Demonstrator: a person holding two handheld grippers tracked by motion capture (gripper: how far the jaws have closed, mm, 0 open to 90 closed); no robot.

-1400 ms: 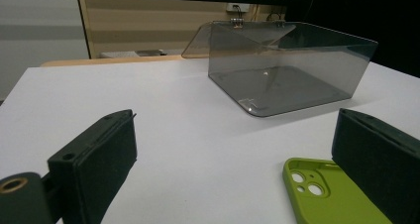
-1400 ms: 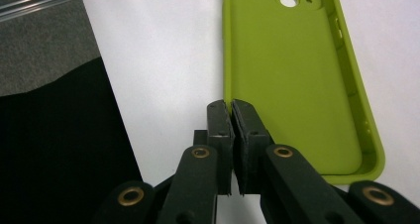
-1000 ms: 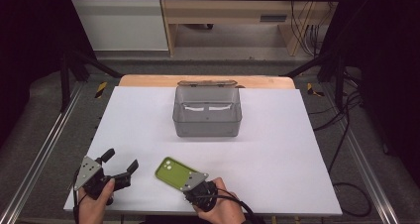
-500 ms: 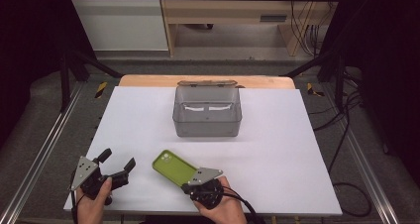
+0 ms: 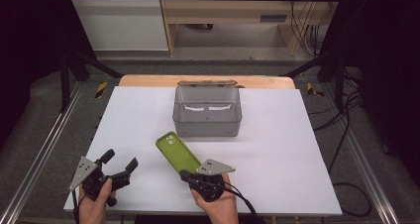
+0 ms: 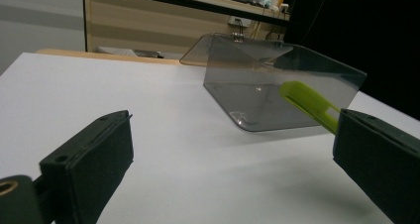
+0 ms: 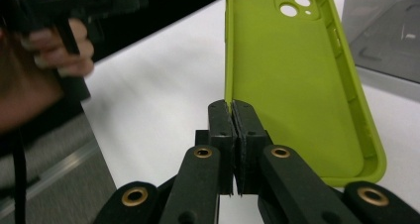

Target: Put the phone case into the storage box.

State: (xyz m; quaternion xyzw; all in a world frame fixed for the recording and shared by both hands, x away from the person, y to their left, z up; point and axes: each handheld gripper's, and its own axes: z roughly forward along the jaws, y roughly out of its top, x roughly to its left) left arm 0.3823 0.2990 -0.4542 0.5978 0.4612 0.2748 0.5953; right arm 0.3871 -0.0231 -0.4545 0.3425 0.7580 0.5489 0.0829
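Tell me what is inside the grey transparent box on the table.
The grey box looks empty: through its clear walls its bare floor shows, with pale reflections on the far wall. The green phone case is outside it, held in the right tongs.

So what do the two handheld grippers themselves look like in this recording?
Both are black. The left gripper has thick, blocky black tongs with small screw holes, a grey three-cornered plate on top and a black cable trailing below. The right gripper carries the same grey plate and a black cable; its linkage arms show brass-coloured rivets. No sleeves are visible.
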